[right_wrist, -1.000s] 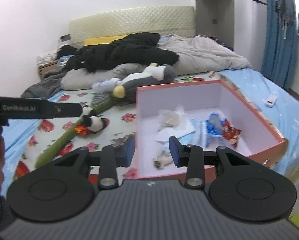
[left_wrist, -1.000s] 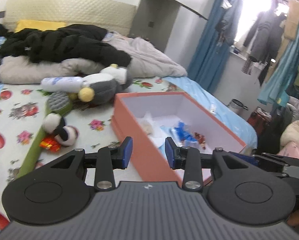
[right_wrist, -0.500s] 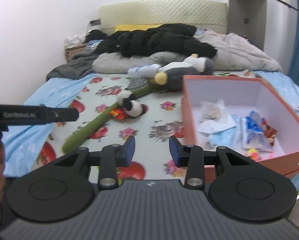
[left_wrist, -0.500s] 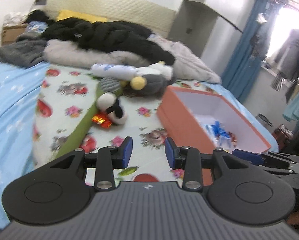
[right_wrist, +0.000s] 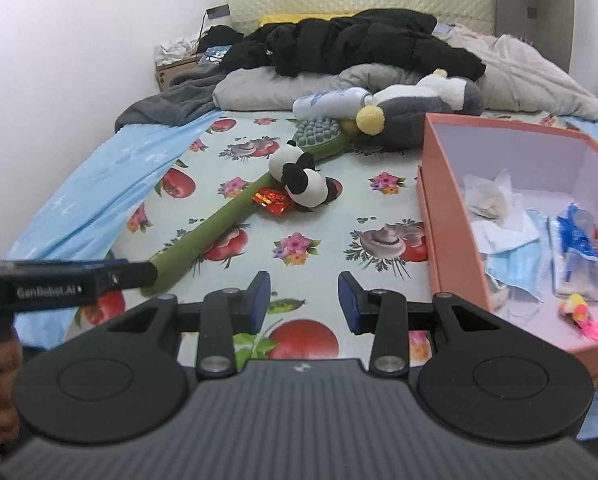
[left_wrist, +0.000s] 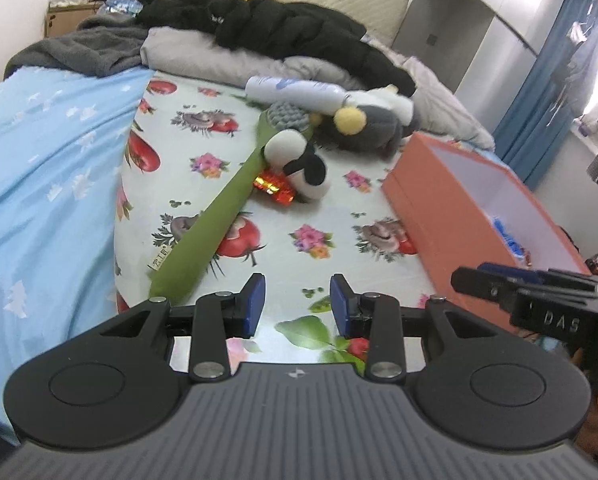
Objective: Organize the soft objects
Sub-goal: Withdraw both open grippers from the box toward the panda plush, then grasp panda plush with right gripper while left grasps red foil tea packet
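Both your left gripper (left_wrist: 297,300) and right gripper (right_wrist: 303,300) hover part-open and empty over the near bed. The panda plush (right_wrist: 302,178) lies farther off on the long green toy (right_wrist: 215,228), left of the orange box (right_wrist: 433,216). Grabbing it carelessly could snag the red wrapper (right_wrist: 271,200) touching it.

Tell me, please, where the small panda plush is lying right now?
In both wrist views the panda plush lies mid-bed on the flowered sheet, against the long green plush, beside a red foil wrapper, left of the orange box.
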`<state>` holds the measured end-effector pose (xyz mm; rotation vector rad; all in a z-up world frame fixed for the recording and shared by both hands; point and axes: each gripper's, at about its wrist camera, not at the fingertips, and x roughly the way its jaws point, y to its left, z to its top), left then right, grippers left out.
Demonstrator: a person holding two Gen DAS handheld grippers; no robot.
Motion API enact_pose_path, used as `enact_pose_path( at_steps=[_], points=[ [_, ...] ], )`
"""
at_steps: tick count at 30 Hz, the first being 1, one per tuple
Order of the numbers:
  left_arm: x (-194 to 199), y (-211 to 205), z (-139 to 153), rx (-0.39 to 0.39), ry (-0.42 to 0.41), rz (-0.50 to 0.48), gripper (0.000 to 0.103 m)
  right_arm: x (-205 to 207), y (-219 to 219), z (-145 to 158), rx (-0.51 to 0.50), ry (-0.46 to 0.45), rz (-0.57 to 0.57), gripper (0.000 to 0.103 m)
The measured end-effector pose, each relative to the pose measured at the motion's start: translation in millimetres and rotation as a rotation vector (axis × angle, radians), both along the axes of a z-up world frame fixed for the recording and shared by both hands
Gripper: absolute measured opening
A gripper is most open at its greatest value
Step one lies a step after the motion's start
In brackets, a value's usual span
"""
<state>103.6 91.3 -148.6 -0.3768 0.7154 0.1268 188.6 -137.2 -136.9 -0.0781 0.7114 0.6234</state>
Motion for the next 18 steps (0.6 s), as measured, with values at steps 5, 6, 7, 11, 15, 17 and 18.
enact_pose_path(
  at_steps=[5,6,7,11,15,17,18],
  points=[
    [37,15,-13,0.014,0.028,0.018,0.041,38,22,-11,0.023,0.023,-0.001,0.040],
    [46,19,-14,0.011,0.030,0.016,0.041,46,27,-12,0.033,0.027,-0.004,0.041],
    [55,23,-15,0.011,0.030,0.008,0.041,54,31,-13,0.042,0.031,-0.008,0.042],
    [97,33,-20,0.053,0.062,-0.023,0.047,91,46,-19,0.090,0.061,-0.028,0.059],
    [139,41,-27,0.102,0.076,-0.081,0.054,128,57,-29,0.127,0.109,-0.060,0.059],
    [156,43,-31,0.117,0.079,-0.111,0.058,144,63,-35,0.132,0.136,-0.077,0.059],
    [165,45,-34,0.126,0.083,-0.126,0.062,151,65,-38,0.136,0.150,-0.082,0.060]
  ],
)
